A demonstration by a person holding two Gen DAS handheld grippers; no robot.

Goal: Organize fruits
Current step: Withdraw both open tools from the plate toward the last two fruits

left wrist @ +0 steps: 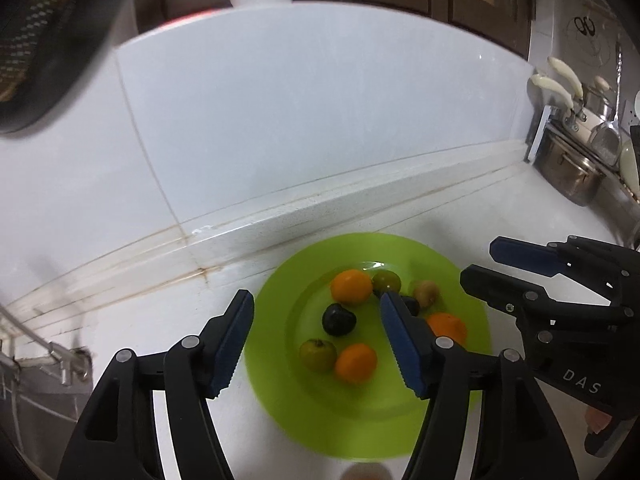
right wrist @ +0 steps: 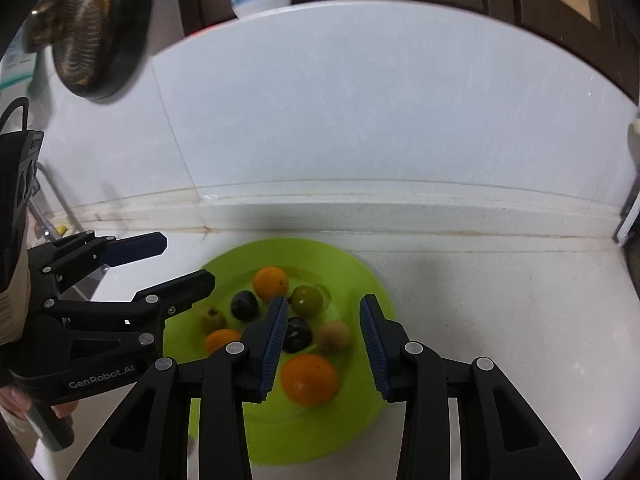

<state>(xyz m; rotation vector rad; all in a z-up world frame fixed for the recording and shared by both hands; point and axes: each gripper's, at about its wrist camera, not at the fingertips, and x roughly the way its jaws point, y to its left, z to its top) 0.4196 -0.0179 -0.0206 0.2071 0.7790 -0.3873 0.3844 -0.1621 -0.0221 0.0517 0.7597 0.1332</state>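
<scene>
A green plate lies on the white counter and holds several fruits. Among them are three oranges, two dark plums, two green fruits and a brownish one. My left gripper hovers open over the plate's left side, gripping nothing. Over the right side my right gripper is also open, its pads clear of the fruit below.
A raised ledge runs along the tiled wall behind the plate. Steel pots and utensils crowd the far right. A black pan hangs at the upper left, and a metal sink edge lies to the left.
</scene>
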